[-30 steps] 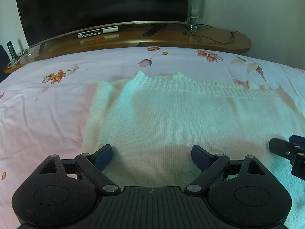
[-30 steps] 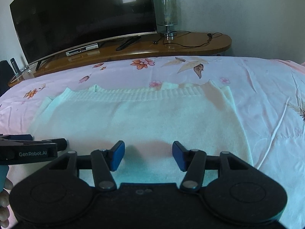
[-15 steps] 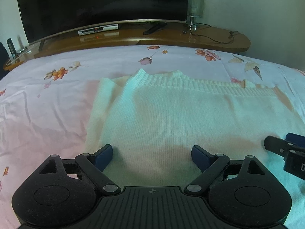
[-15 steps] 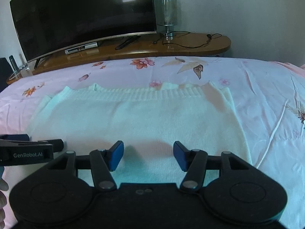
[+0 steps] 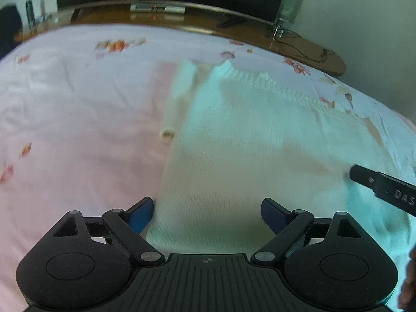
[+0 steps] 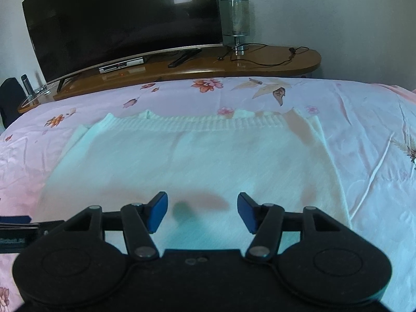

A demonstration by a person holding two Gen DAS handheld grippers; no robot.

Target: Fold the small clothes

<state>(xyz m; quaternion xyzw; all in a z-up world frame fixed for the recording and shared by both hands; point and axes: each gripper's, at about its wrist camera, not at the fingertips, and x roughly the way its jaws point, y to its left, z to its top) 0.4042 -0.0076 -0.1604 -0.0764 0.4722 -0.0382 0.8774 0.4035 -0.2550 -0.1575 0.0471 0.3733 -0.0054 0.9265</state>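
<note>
A cream knit sweater [image 5: 260,140] lies flat on the pink floral bedsheet [image 5: 78,119], ribbed hem at the far side; it also shows in the right wrist view [image 6: 197,161]. A folded sleeve [image 5: 176,104] lies along its left edge. My left gripper [image 5: 205,214] is open and empty, low over the sweater's near left edge, left fingertip over the sheet. My right gripper [image 6: 201,212] is open and empty over the sweater's near middle. The right gripper's finger [image 5: 382,184] shows at the right of the left wrist view; the left gripper's finger [image 6: 23,231] shows at the left of the right wrist view.
Beyond the bed stands a curved wooden TV stand [image 6: 208,65] with a large dark TV [image 6: 124,26], a set-top box [image 6: 122,65], a remote [image 6: 184,57], a glass lamp [image 6: 235,18] and cables. The sheet [image 6: 369,156] spreads right of the sweater.
My left gripper has swung left and tilted, so the sweater's left edge and sleeve now sit ahead of it; its view is motion-blurred. The right gripper has barely moved.
</note>
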